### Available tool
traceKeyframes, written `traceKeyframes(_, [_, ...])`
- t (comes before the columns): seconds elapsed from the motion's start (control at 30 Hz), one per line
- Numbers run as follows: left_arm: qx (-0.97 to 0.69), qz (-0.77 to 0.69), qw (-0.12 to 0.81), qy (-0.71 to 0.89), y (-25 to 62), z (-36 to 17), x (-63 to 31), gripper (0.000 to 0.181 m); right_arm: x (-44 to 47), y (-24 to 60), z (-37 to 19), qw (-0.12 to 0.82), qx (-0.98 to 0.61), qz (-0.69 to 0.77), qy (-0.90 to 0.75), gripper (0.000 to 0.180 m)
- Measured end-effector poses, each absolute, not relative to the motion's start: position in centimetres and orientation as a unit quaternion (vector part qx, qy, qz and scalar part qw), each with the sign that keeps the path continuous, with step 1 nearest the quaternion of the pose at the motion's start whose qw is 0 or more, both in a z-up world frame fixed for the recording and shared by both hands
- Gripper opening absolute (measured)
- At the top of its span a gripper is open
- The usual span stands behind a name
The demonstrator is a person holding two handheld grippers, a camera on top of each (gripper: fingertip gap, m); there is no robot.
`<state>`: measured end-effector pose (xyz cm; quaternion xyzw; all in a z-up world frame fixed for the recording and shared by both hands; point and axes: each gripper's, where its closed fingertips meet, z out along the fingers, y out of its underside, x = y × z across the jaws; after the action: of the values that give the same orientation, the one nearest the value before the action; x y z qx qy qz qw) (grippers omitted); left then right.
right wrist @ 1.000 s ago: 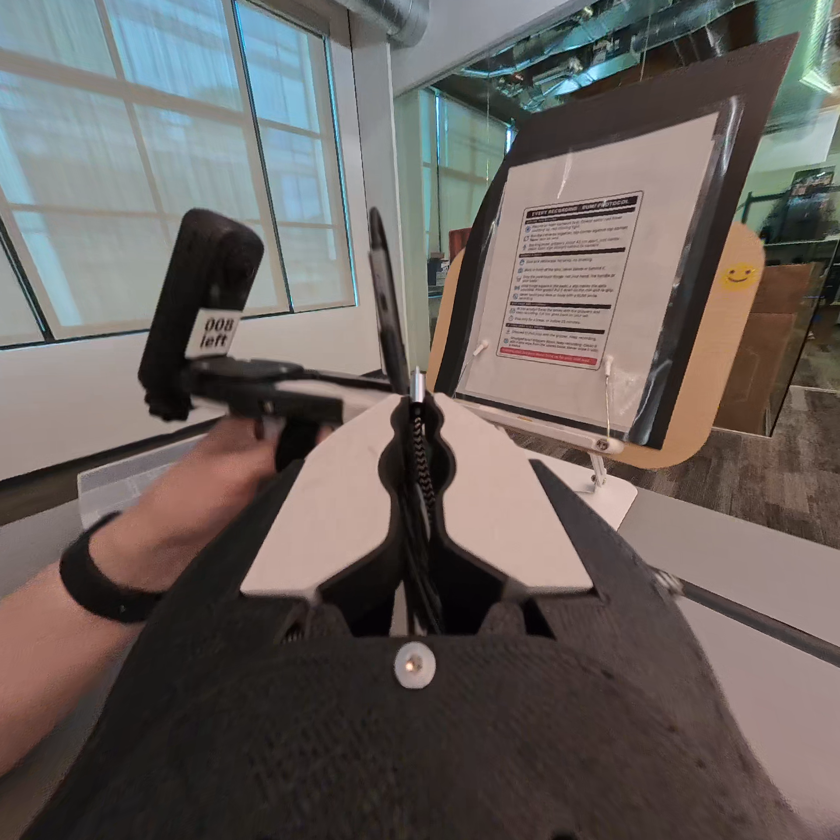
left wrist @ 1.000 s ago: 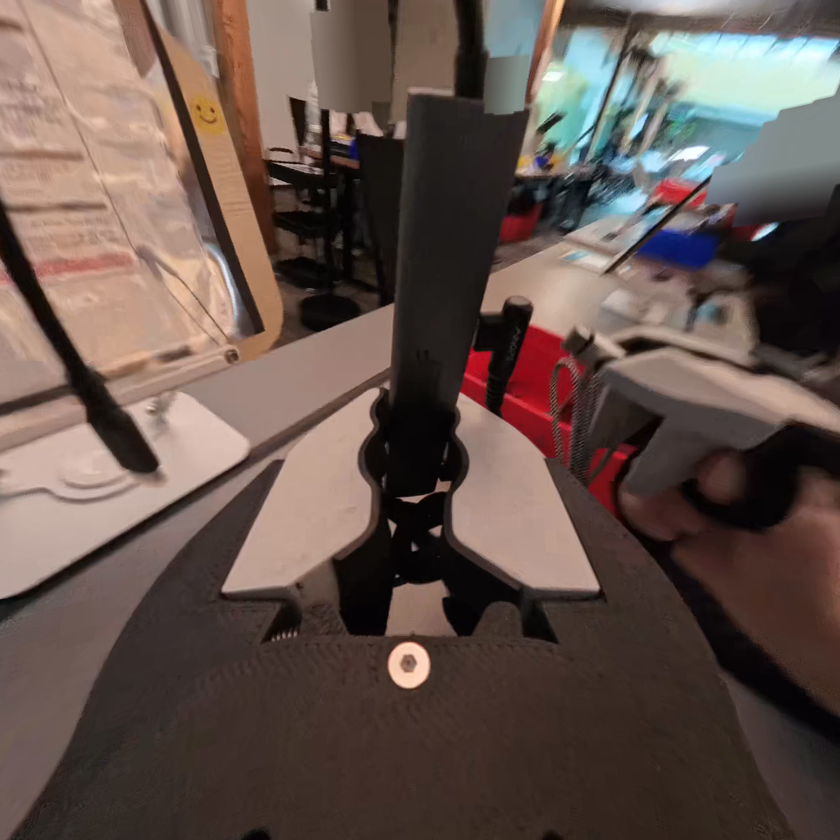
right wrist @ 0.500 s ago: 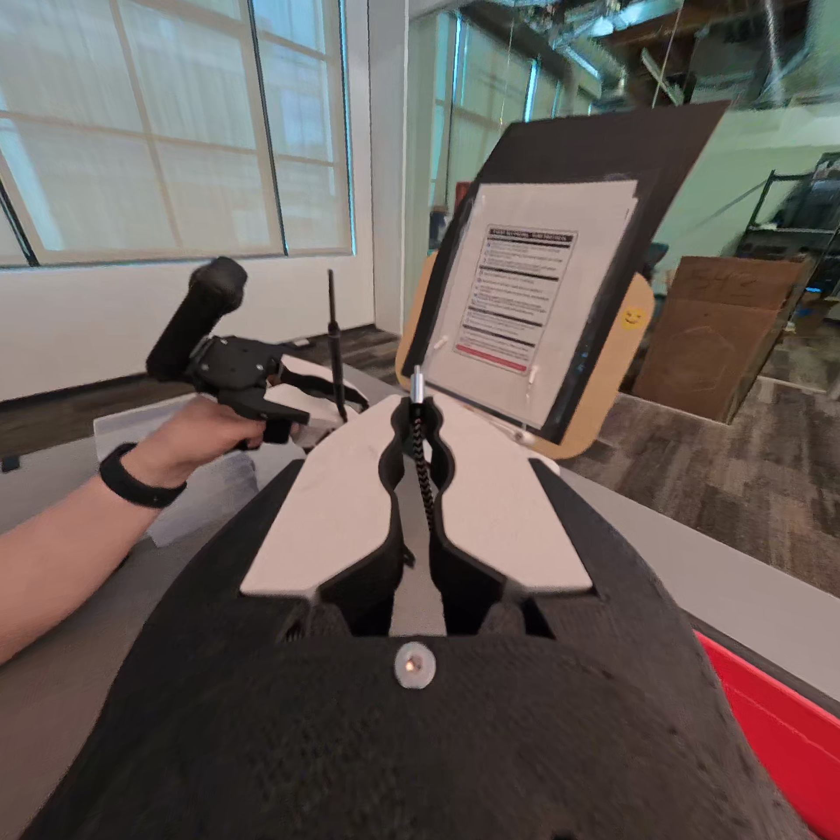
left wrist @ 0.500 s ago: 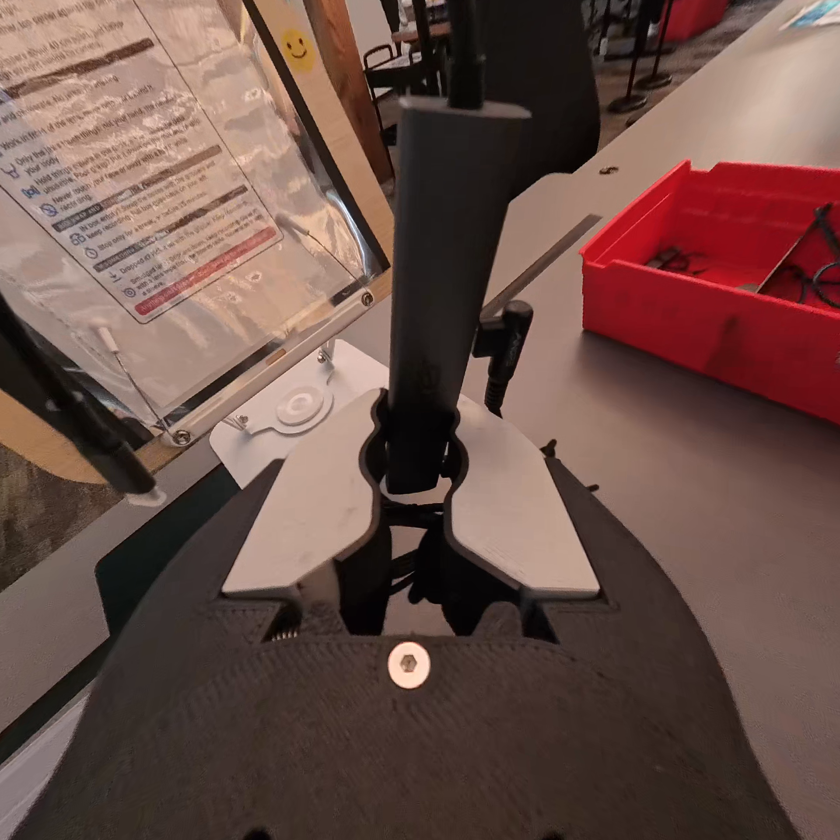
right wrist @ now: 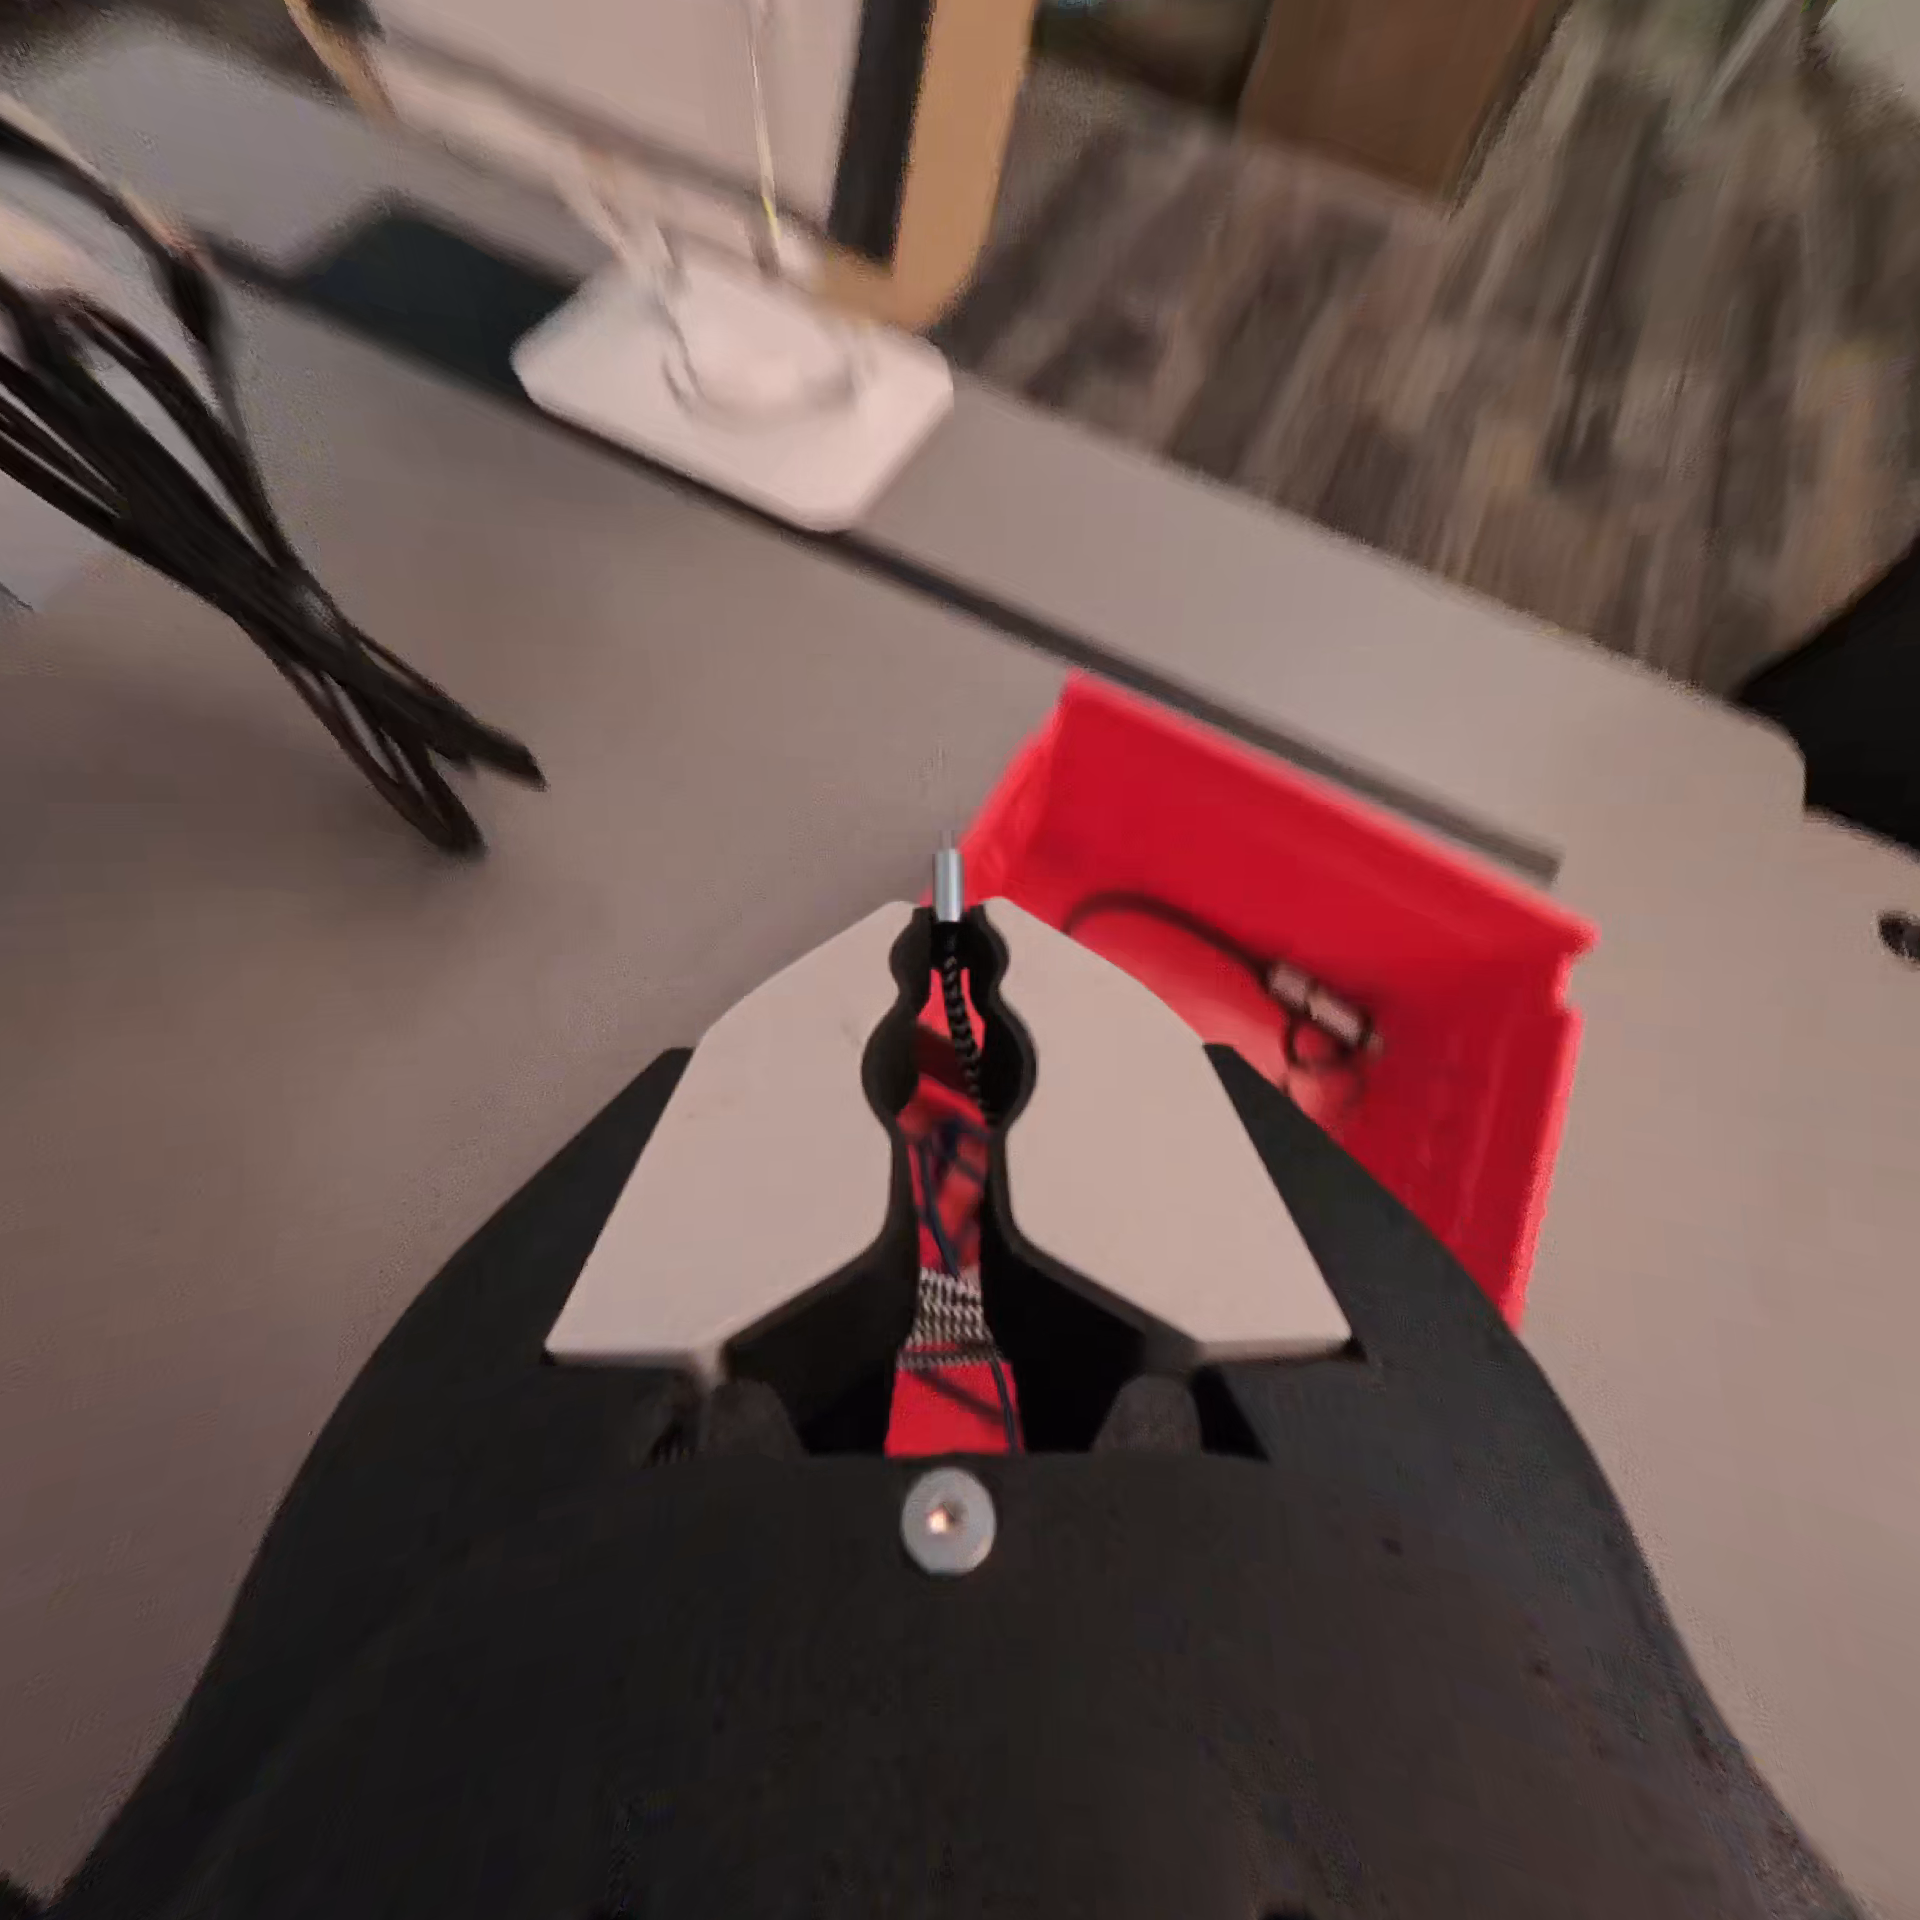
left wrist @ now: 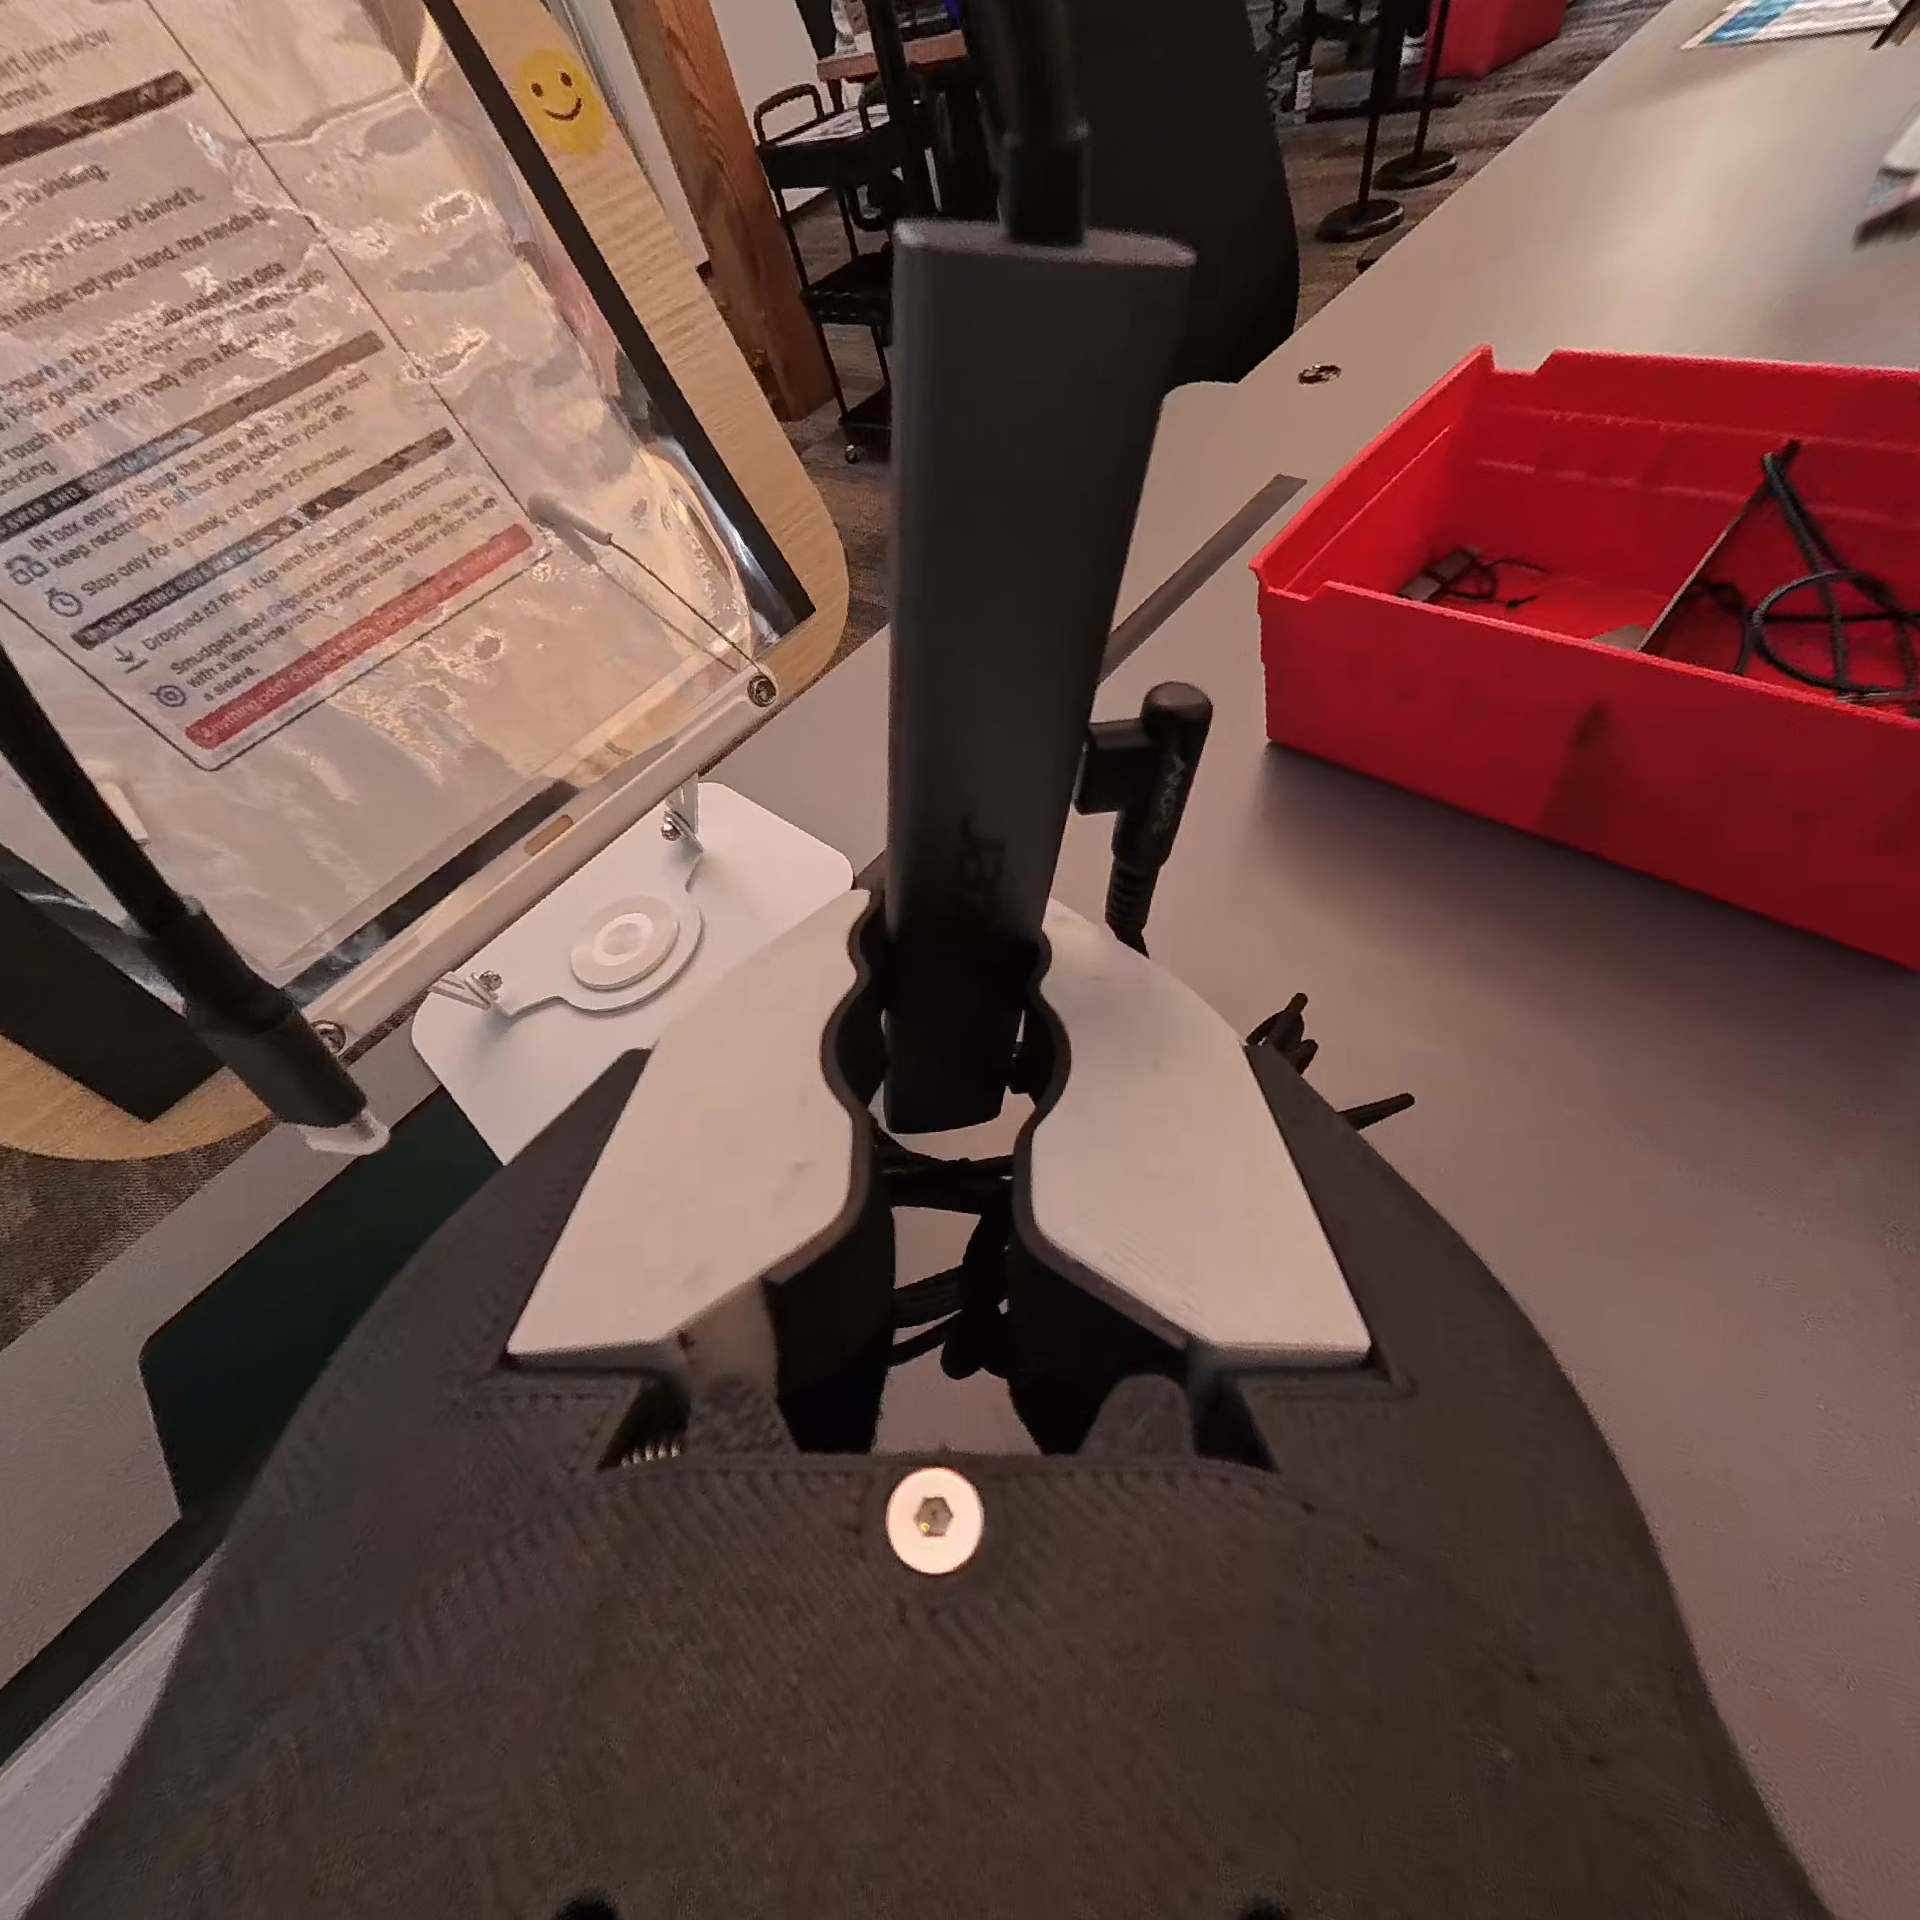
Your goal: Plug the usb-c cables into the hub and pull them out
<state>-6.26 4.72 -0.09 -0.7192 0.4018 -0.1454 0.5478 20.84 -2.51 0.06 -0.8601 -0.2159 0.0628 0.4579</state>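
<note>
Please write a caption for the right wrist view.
Right gripper shut on braided cable, above red bin.

Upper left, a sign stand (left wrist: pixel 343 436) on the grey table (left wrist: pixel 1558 1091); a wooden post (left wrist: pixel 727 208) and dark chairs (left wrist: pixel 842 208) behind.

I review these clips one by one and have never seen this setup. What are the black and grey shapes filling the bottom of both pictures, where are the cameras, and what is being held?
Each picture comes from a camera on a hand-held two-finger gripper, looking forward along its fingers; there is no robot arm. The left gripper is shut on a dark grey hub, held upright, with a black right-angle plug in its side. The right gripper is shut on a braided usb-c cable, its metal tip poking out, above a red bin that holds more cables. Both work over a grey table where a stand with an instruction sheet sits. The right view is motion-blurred.
</note>
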Motion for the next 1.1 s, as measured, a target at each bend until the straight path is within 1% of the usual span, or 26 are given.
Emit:
traceKeyframes(0.03, [-0.719, -0.147, 0.547, 0.403, 4.6, -0.1, -6.2, 0.022, 22.1, -2.8, -1.8, 0.418, -0.882, 0.044, -0.211, 0.007])
traceKeyframes(0.17, [-0.717, -0.154, 0.545, 0.405, 4.4, 0.0, -5.9, 0.022, 26.3, -5.8, -10.5, 0.202, -0.960, 0.033, -0.189, 0.007])
traceKeyframes(0.2, [-0.717, -0.154, 0.545, 0.407, 4.3, 0.0, -5.9, 0.022, 27.0, -6.1, -12.1, 0.168, -0.969, 0.037, -0.180, 0.008])
traceKeyframes(0.27, [-0.716, -0.152, 0.545, 0.409, 4.2, 0.0, -5.8, 0.022, 28.0, -5.4, -14.1, 0.152, -0.974, 0.058, -0.155, 0.009])
traceKeyframes(0.37, [-0.714, -0.151, 0.548, 0.408, 4.1, 0.2, -5.9, 0.022, 28.7, -4.3, -14.1, 0.181, -0.971, 0.083, -0.129, 0.016])
traceKeyframes(0.47, [-0.709, -0.155, 0.557, 0.404, 4.0, 0.8, -5.9, 0.022, 29.5, -3.8, -11.5, 0.237, -0.962, 0.046, -0.125, 0.036])
traceKeyframes(0.57, [-0.703, -0.164, 0.567, 0.397, 3.8, 1.4, -5.7, 0.022, 29.0, -3.1, -7.4, 0.300, -0.945, -0.023, -0.130, 0.038])
traceKeyframes(0.67, [-0.700, -0.174, 0.570, 0.394, 3.4, 1.7, -5.4, 0.022, 25.8, -2.5, -2.7, 0.369, -0.915, -0.073, -0.147, 0.037])
traceKeyframes(0.77, [-0.699, -0.173, 0.571, 0.394, 3.2, 1.8, -5.1, 0.022, 22.7, -3.1, -0.5, 0.384, -0.900, -0.117, -0.171, 0.036])
traceKeyframes(0.8, [-0.699, -0.173, 0.572, 0.393, 3.1, 1.8, -4.9, 0.022, 20.9, -2.9, 0.3, 0.404, -0.884, -0.122, -0.201, 0.036])
traceKeyframes(0.87, [-0.699, -0.174, 0.571, 0.394, 2.8, 1.8, -4.5, 0.022, 15.5, -2.1, 2.2, 0.472, -0.834, -0.083, -0.274, 0.037])
traceKeyframes(0.93, [-0.698, -0.178, 0.571, 0.394, 2.6, 1.8, -3.9, 0.022, 9.2, -1.9, 4.3, 0.545, -0.773, 0.010, -0.325, 0.039])
traceKeyframes(1.03, [-0.696, -0.188, 0.573, 0.389, 2.2, 1.9, -3.2, 0.022, 1.4, -2.9, 7.5, 0.637, -0.672, 0.172, -0.336, 0.040])
traceKeyframes(1.1, [-0.694, -0.198, 0.577, 0.384, 2.0, 2.0, -2.8, 0.022, -1.4, -3.1, 7.9, 0.660, -0.636, 0.238, -0.321, 0.041])
